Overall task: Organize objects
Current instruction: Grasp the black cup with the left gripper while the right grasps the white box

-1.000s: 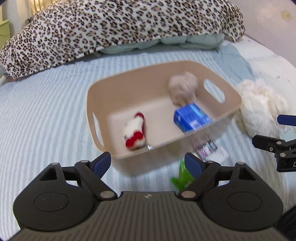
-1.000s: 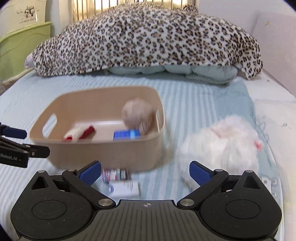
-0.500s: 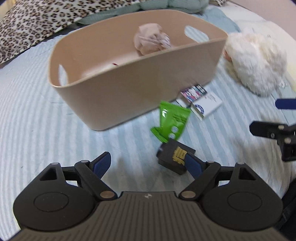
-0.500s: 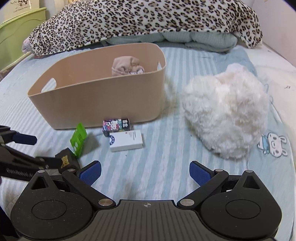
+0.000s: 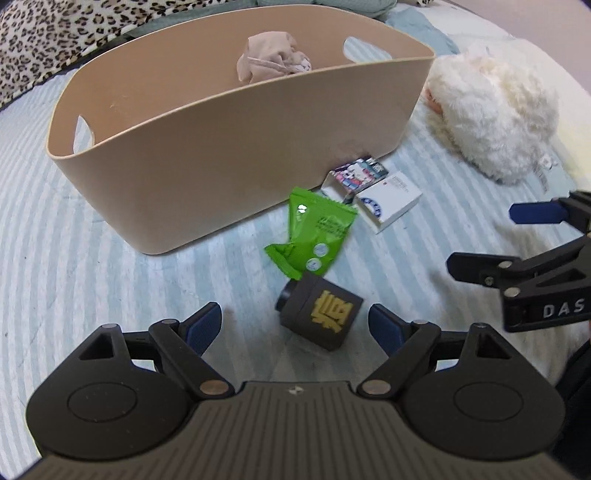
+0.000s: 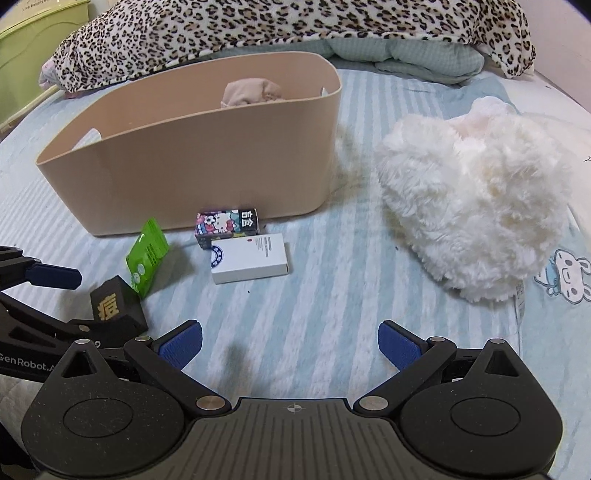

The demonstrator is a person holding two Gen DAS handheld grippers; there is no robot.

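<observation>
A beige basket [image 5: 207, 158] stands on the striped bed with a pink cloth bundle [image 5: 271, 61] inside. In front of it lie a green packet [image 5: 314, 232], a small cartoon box [image 5: 360, 171], a white box [image 5: 391, 201] and a black box with a gold character [image 5: 321, 317]. My left gripper [image 5: 295, 326] is open, its fingers on either side of the black box, just short of it. My right gripper [image 6: 290, 347] is open and empty above bare sheet, near the white box [image 6: 249, 258]. The black box [image 6: 114, 304] shows at the right wrist view's left.
A fluffy white plush [image 6: 476, 195] lies right of the basket [image 6: 199, 166]. A leopard-print blanket [image 6: 288, 26] is piled behind it. A green cabinet [image 6: 33, 40] stands at the far left. The right gripper shows at the left wrist view's right edge.
Both grippers have dropped low and closer to the items in front of the basket. The left gripper has closed in on the black box, which now sits between its open fingers.
</observation>
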